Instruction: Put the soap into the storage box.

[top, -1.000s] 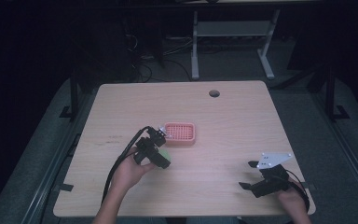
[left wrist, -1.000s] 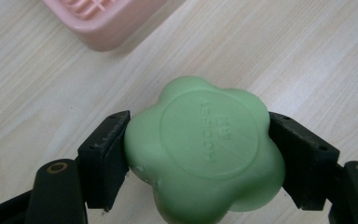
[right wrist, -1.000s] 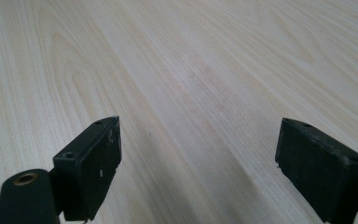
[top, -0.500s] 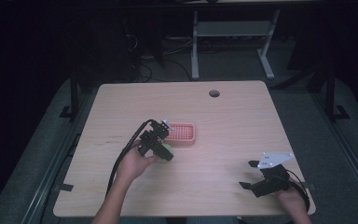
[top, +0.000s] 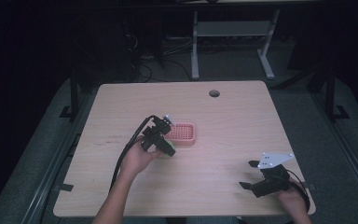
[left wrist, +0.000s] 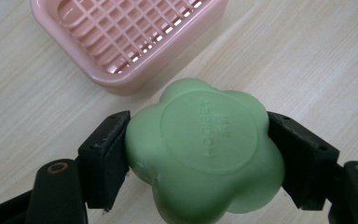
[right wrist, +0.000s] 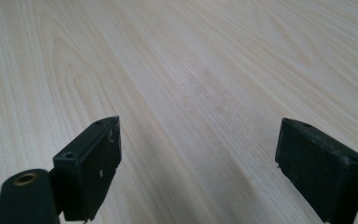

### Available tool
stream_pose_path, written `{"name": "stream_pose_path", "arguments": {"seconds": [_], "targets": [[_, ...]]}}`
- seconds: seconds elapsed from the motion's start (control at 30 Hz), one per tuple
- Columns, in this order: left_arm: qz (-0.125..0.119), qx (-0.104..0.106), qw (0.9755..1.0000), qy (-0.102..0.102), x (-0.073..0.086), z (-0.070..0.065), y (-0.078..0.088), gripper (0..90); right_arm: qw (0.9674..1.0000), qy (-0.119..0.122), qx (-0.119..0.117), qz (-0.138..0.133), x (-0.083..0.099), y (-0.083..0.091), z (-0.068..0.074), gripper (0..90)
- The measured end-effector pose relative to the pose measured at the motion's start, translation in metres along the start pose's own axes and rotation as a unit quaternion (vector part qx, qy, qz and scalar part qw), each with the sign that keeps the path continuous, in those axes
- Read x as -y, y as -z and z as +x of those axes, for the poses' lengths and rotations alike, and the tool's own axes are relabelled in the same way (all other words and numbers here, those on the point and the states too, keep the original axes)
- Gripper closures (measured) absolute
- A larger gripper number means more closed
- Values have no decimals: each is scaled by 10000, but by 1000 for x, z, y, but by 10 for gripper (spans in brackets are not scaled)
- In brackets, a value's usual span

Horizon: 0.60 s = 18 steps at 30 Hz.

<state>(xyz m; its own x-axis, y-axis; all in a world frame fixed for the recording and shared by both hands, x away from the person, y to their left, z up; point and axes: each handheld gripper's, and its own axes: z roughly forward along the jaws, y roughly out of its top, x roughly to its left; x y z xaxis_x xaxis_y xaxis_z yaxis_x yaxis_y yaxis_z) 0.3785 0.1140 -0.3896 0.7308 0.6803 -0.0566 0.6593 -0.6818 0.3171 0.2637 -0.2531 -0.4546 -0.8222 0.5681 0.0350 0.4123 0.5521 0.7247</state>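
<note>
A green flower-shaped soap is clamped between the two black jaws of my left gripper, held just above the wooden table. A pink slotted soap dish lies just beyond it. In the high view the left gripper hovers at the dish's left front corner, the soap peeking out green beneath it. My right gripper rests near the table's front right corner, jaws wide apart. In its own view the right gripper is open over bare wood.
The light wooden table has a round cable hole near its far edge. A black cable trails from the left gripper toward the front left. Dark floor, cables and a white desk frame lie beyond the table.
The left gripper, holding the soap, has moved away from the person and slightly right, closing in on the pink dish. The right gripper has stayed put.
</note>
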Motion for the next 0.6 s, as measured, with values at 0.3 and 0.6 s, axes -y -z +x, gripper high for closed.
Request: {"name": "stream_pose_path", "arguments": {"seconds": [0.3, 0.6], "targets": [[-3, -95, 9999, 33, -14, 1, 4, 264, 10000, 2, -13, -17, 0, 0, 0, 138], [-23, -154, 9999, 50, -27, 4, 4, 264, 10000, -13, -8, -20, 0, 1, 0, 138]]}}
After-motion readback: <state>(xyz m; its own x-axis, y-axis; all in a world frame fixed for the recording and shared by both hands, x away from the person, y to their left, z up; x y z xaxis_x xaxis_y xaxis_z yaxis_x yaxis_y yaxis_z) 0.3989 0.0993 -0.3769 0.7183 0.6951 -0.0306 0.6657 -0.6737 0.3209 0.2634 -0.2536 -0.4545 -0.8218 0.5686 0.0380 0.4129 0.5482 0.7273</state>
